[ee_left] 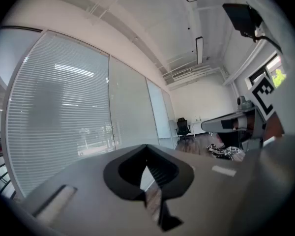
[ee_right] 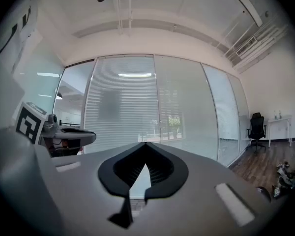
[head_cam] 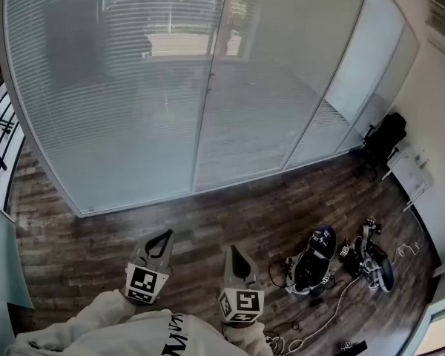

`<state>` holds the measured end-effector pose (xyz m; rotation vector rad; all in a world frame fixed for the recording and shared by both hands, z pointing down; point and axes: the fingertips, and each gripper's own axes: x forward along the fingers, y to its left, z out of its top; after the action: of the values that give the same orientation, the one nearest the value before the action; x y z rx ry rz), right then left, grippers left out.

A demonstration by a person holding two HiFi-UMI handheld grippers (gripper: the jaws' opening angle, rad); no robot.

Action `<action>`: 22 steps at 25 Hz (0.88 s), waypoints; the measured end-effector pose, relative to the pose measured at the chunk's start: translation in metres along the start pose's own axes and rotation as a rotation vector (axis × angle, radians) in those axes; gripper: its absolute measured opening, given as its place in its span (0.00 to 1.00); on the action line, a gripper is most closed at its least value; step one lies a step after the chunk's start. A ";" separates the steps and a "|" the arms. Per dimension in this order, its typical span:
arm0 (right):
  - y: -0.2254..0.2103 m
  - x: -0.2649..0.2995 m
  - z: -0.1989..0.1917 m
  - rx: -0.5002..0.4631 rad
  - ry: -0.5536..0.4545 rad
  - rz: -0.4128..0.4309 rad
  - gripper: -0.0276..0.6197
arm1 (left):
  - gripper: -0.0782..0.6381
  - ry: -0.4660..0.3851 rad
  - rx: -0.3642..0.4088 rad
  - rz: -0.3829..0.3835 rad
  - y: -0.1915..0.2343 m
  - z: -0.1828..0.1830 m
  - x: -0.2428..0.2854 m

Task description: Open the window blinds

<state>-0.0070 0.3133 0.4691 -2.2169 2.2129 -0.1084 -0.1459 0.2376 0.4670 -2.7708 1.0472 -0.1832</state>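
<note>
Window blinds (head_cam: 111,87) are down across the glass wall, dead ahead of both tools and well clear of their tips. Left tool (head_cam: 163,236) and right tool (head_cam: 233,251) sit side by side, jaws pinched together on nothing, with an office chair (head_cam: 384,136) far off to the right tool's right

Left gripper (head_cam: 163,237) and right gripper (head_cam: 233,252) are held level, side by side, near each other. Jaws of both are pressed together. Arms are covered by white sleeves (head_cam: 96,321).
</note>
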 end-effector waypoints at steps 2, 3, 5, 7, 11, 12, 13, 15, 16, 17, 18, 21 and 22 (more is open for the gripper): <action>-0.001 -0.001 0.000 0.002 0.000 0.003 0.04 | 0.11 -0.001 0.002 0.005 -0.001 0.001 0.000; -0.001 -0.001 0.001 0.003 0.000 0.004 0.04 | 0.11 -0.002 0.003 0.007 -0.002 0.002 0.000; -0.004 -0.003 0.001 0.005 -0.002 0.005 0.04 | 0.11 0.000 0.005 0.008 -0.004 0.003 0.001; -0.008 -0.006 0.001 0.008 -0.003 0.002 0.04 | 0.11 0.002 0.007 0.008 -0.008 0.004 0.001; -0.015 -0.011 0.001 0.019 0.004 0.013 0.04 | 0.11 0.004 0.009 0.010 -0.018 0.008 0.003; -0.017 -0.013 0.001 0.028 0.002 0.016 0.05 | 0.11 0.007 0.010 0.009 -0.021 0.007 0.004; -0.019 -0.014 0.000 0.037 0.000 0.016 0.05 | 0.11 0.009 0.011 0.007 -0.024 0.007 0.004; -0.023 -0.016 0.001 0.049 -0.007 0.015 0.05 | 0.11 0.010 0.011 0.006 -0.028 0.008 0.004; -0.025 -0.017 0.001 0.054 -0.009 0.015 0.05 | 0.11 0.011 0.011 0.006 -0.029 0.008 0.004; -0.026 -0.018 0.001 0.059 -0.010 0.015 0.05 | 0.11 0.013 0.011 0.008 -0.030 0.008 0.004; -0.028 -0.019 0.001 0.063 -0.010 0.015 0.05 | 0.11 0.015 0.011 0.010 -0.031 0.007 0.005; -0.032 -0.021 -0.002 0.069 -0.006 0.014 0.05 | 0.11 0.016 0.013 0.015 -0.035 0.008 0.004; -0.034 -0.022 -0.002 0.069 -0.005 0.013 0.05 | 0.11 0.012 0.015 0.015 -0.036 0.009 0.004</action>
<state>0.0265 0.3354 0.4723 -2.1648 2.1857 -0.1756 -0.1187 0.2625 0.4661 -2.7511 1.0653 -0.2057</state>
